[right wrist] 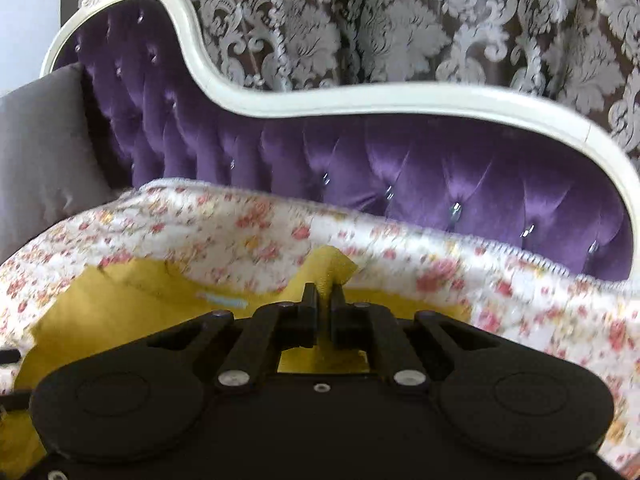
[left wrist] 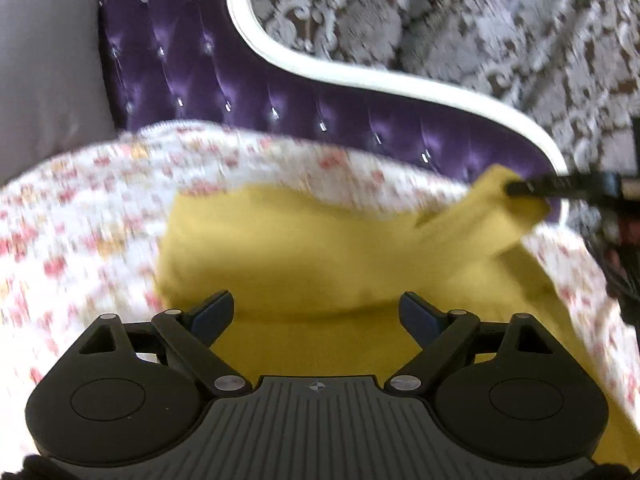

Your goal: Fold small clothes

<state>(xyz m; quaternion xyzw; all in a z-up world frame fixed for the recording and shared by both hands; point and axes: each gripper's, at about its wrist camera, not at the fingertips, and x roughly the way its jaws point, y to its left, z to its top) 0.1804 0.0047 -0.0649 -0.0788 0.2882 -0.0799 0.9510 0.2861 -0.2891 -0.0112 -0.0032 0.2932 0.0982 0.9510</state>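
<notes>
A small yellow garment lies spread on a floral blanket. My left gripper hovers over its near part with the jaws wide apart and nothing between them. At the right of the left wrist view, my right gripper pinches a raised corner of the garment. In the right wrist view the right gripper is shut on that yellow garment corner, with a peak of cloth sticking up past the fingertips. A pale blue label shows on the cloth.
The blanket covers a purple tufted sofa back with a curved white frame. A grey cushion leans at the left. A patterned curtain hangs behind. A dark-gloved hand shows at the right edge.
</notes>
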